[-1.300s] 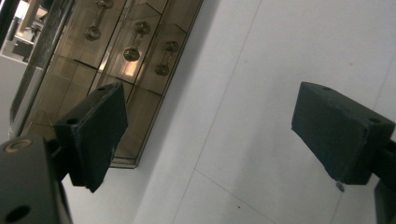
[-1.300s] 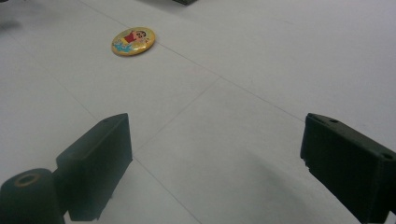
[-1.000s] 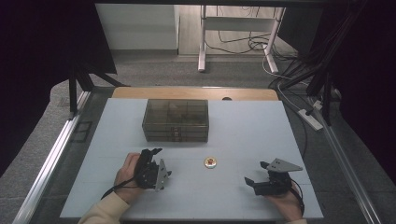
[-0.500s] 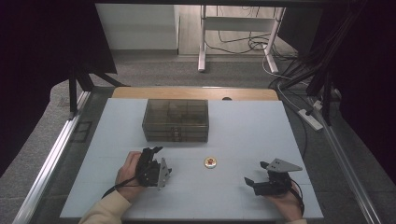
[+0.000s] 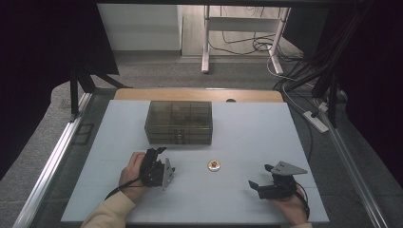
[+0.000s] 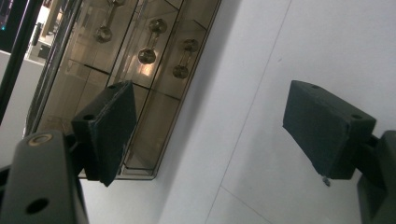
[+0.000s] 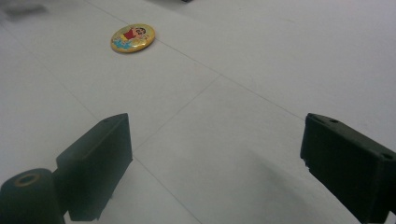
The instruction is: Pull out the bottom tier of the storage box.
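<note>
Plainly, the small round badge (image 5: 214,165) is the thing in hand: it lies flat on the pale desk (image 5: 256,128), between the two hands and a little in front of the smoky plastic box (image 5: 178,121). In the right gripper view the badge (image 7: 133,37) shows a glossy yellow face with a cartoon figure and a slightly domed top, so I judge it light, stiff and rather slippery, with almost no height to catch. A pinch across its rim, low against the desk, looks the surest hold; pressing on the dome would likely let it skate away on the smooth matte surface. The box is translucent brown, hard-walled and divided into compartments; in the left gripper view its front (image 6: 140,70) shows small round metal knobs, which suggests drawers, rigid and probably light. The left hand-held gripper (image 5: 159,164) sits near the box's front, its jaws wide apart though they have just been closing a little, with nothing between them. The right hand-held gripper (image 5: 263,185) rests low near the desk's front edge, well apart from the badge, jaws spread and empty. Its black pads (image 7: 98,158) look blocky with a faintly grainy surface, which should help against the badge's slick rim.
</note>
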Tool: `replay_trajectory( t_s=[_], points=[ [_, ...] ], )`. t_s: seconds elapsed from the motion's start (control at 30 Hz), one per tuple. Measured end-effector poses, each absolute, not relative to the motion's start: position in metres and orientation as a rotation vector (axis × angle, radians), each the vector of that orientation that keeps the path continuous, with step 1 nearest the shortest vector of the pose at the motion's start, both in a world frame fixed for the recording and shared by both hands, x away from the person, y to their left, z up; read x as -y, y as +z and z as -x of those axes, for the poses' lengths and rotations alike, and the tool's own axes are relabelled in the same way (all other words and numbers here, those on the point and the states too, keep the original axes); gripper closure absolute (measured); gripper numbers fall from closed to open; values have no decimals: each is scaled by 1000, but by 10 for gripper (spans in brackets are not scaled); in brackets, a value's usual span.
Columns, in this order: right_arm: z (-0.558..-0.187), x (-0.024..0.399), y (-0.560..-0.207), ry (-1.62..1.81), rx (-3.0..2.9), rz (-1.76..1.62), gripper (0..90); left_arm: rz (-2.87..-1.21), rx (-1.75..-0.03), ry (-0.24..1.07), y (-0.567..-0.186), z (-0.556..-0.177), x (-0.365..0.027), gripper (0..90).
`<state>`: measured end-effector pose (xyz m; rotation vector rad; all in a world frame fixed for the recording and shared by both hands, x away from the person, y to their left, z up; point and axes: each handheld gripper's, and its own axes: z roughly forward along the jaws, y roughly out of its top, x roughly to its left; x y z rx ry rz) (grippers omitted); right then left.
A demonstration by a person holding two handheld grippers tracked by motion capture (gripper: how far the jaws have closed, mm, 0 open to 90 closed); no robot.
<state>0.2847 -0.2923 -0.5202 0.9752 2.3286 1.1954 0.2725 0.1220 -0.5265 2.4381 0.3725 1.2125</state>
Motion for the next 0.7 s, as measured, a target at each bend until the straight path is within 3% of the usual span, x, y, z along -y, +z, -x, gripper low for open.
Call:
replay_trajectory(
  t_s=[0.7],
  points=[
    [-285,293,-520,1197,-2328,-976,90,-2449,-356,1247,-533,-291,-112,221]
  ],
)
